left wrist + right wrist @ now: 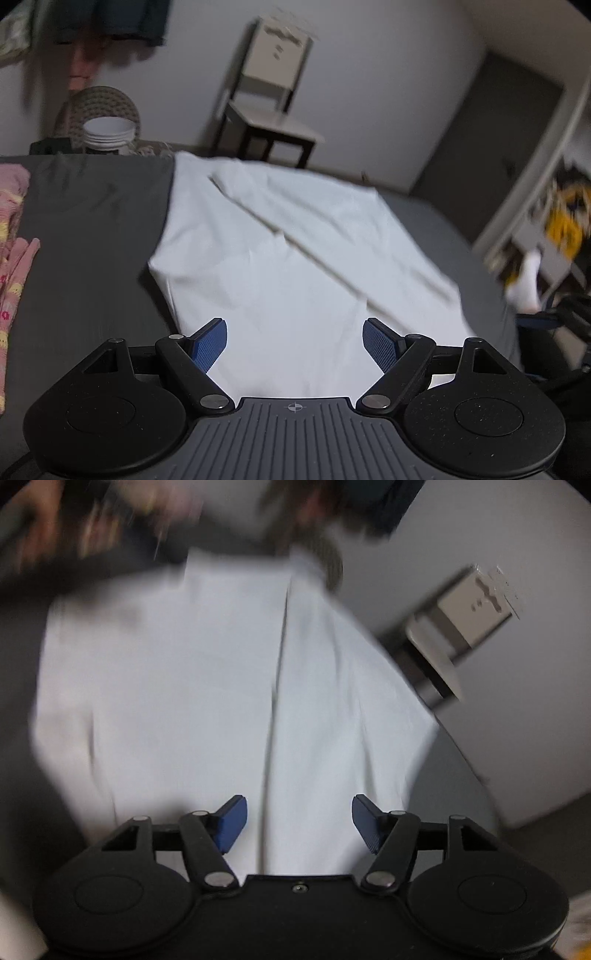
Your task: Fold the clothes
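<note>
The left gripper [294,345] is held with its blue-padded fingers spread apart and empty, just above the near edge of a white garment [280,251]. The garment is laid flat on a grey bed sheet [85,236], with long creases running across it. The right gripper [299,821] is likewise seen parted and holding nothing over the same white garment [207,686], though that view is blurred. Pink patterned clothing [11,258] lies at the sheet's left edge. Beyond the bed, stacked white bowls [109,134] and a chair [271,107] are seen against the wall.
</note>
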Motion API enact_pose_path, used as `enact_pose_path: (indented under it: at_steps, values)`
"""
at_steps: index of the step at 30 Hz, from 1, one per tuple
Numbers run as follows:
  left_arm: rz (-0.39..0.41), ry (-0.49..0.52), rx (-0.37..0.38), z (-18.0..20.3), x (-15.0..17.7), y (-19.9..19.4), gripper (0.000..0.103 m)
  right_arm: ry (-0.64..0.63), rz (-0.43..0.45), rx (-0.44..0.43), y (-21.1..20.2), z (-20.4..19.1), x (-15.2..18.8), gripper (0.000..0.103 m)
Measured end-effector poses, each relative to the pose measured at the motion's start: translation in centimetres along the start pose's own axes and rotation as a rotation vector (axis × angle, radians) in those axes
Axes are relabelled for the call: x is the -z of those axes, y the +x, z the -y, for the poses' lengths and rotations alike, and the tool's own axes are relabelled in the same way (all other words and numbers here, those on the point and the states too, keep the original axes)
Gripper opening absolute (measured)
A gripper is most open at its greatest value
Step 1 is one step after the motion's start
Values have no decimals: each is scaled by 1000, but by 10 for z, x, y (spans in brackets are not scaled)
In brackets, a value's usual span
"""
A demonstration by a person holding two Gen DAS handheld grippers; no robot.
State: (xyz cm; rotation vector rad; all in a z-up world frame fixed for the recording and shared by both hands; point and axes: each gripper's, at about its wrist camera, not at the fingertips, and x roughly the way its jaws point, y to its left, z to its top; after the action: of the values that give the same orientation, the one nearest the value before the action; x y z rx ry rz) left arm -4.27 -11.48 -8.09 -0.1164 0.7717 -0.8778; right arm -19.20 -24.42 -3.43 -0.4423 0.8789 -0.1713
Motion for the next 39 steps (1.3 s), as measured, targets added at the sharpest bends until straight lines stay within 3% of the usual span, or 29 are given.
enact_pose_path:
  at_steps: [2, 6, 8, 15, 27, 39]
  values:
    - [46, -49, 4, -8, -6, -4, 81, 56, 88, -89, 21, 14, -41, 54]
    - [106, -119, -39, -24, -9, -9, 81, 102, 125, -177, 88, 23, -111, 48]
    - [112, -161, -57, -33, -8, -8, 81, 121, 99, -204, 131, 20, -141, 43]
    - [85, -230, -68, -60, -4, 14, 81, 63, 60, -96, 223, 3, -195, 39]
    - [81, -249, 19, -57, -2, 32, 81, 54, 8, 1, 278, -11, -224, 33]
    - [92, -318, 30, -69, 3, 31, 81, 208, -17, -73, 299, 7, -220, 33]
